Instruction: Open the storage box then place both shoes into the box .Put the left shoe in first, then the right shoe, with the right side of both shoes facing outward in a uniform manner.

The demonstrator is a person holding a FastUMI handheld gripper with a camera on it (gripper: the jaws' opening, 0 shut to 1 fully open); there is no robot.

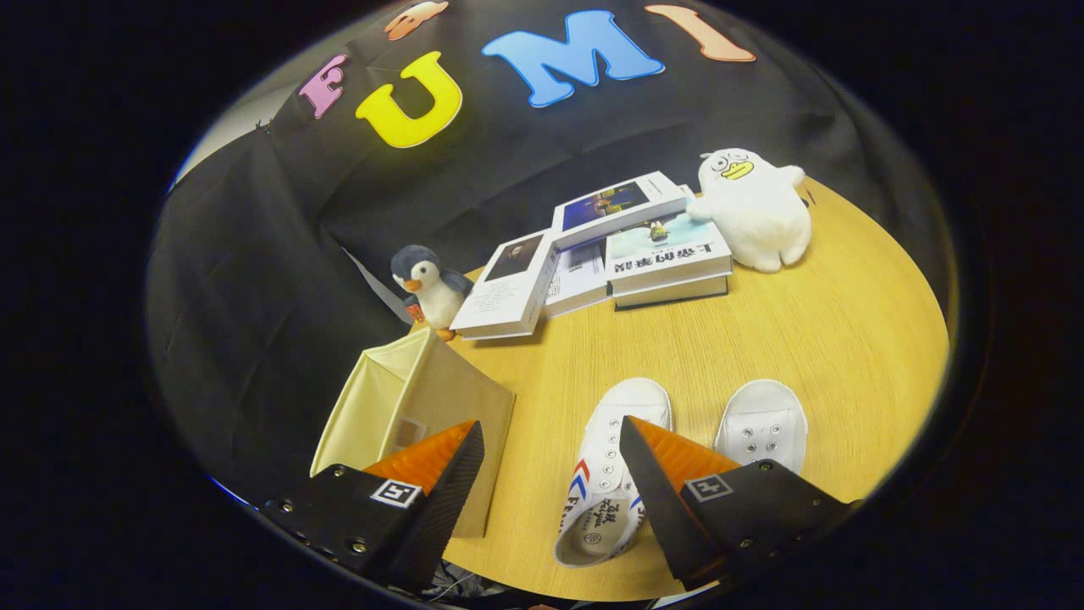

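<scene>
Round wooden surface (830, 339) carries everything. Storage box (423, 407), beige fabric, sits left of the shoes, partly behind one finger. Left shoe (605, 474) lies between the fingers, long axis running away from them; right shoe (762, 424) just beside it. Gripper (550, 440) spread wide, holding nothing.

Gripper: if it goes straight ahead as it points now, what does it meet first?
Probably the white canvas shoe with red and blue stripes between the open gripper fingers, or bare wooden table beside it; depth unclear.
</scene>
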